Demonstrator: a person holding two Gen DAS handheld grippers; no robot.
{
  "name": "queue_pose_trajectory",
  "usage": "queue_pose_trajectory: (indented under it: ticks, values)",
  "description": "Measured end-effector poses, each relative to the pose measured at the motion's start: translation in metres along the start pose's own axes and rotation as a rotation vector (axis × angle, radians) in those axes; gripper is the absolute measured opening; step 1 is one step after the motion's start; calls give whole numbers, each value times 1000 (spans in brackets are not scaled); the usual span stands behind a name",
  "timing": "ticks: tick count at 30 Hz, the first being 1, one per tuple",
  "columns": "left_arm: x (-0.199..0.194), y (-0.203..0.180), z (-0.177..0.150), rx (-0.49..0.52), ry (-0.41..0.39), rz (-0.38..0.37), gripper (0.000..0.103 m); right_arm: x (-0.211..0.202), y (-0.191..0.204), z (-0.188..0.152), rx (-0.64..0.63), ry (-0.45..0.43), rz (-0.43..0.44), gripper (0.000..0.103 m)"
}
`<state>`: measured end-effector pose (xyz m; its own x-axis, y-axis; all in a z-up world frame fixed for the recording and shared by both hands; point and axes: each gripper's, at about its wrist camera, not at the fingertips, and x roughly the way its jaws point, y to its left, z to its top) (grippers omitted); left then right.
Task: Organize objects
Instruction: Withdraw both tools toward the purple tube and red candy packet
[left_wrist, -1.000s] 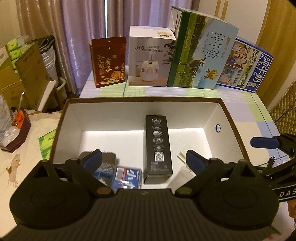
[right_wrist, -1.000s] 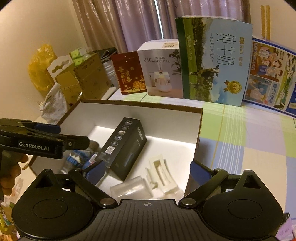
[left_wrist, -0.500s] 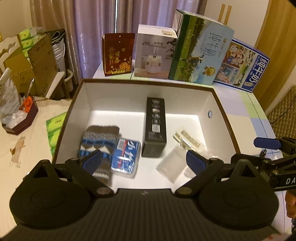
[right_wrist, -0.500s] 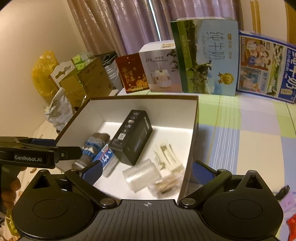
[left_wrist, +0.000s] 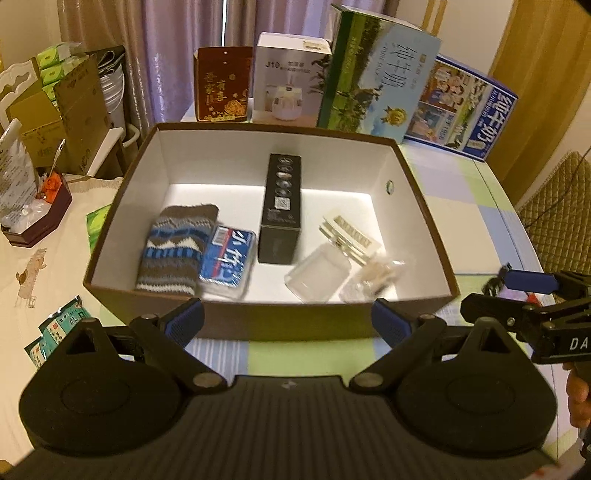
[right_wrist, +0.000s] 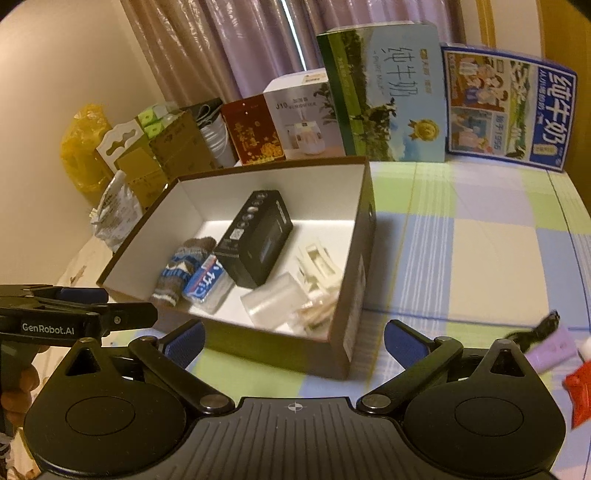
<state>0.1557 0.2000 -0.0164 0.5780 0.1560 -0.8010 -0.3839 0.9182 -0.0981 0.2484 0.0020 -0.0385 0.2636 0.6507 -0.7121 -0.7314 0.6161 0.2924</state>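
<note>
storage box (left_wrist: 110, 236): brown outside and on the rim, white inside
sock (left_wrist: 173, 251): knitted bands of brown, blue and white, in zigzag pattern
tissue pack (left_wrist: 228, 263): blue, with white characters and a white and red label
long box (left_wrist: 281, 210): black, with a row of small round pictures on top
clip (left_wrist: 347, 236): cream white
cup (left_wrist: 317, 273): clear plastic (a little milky)
tablecloth (right_wrist: 480, 240): checks of green, lilac, blue and cream, with fine stripes
left gripper (left_wrist: 288, 325): black, pads blue
right gripper (right_wrist: 293, 338): black, pads blue
curtain (left_wrist: 177, 44): purple
milk carton (left_wrist: 376, 70): green and light blue, meadow picture
gift box (left_wrist: 221, 83): dark red with gold flowers
</note>
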Motion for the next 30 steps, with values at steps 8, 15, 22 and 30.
queue_pose_trajectory:
  ticks: [8,15,22,30]
  values:
    - [-8,-29,-20,23,29,-27,95,-23,-14,-28,27,25,-9,101]
    - [-12,-61,-36,50,52,-49,95,-48,-34,-49,53,31,-25,101]
    - [-10,-104,-47,90,65,-82,95,-75,-66,-67,91,26,-65,101]
    - [-3,-157,-57,151,86,-123,95,-105,-110,-84,159,24,-125,101]
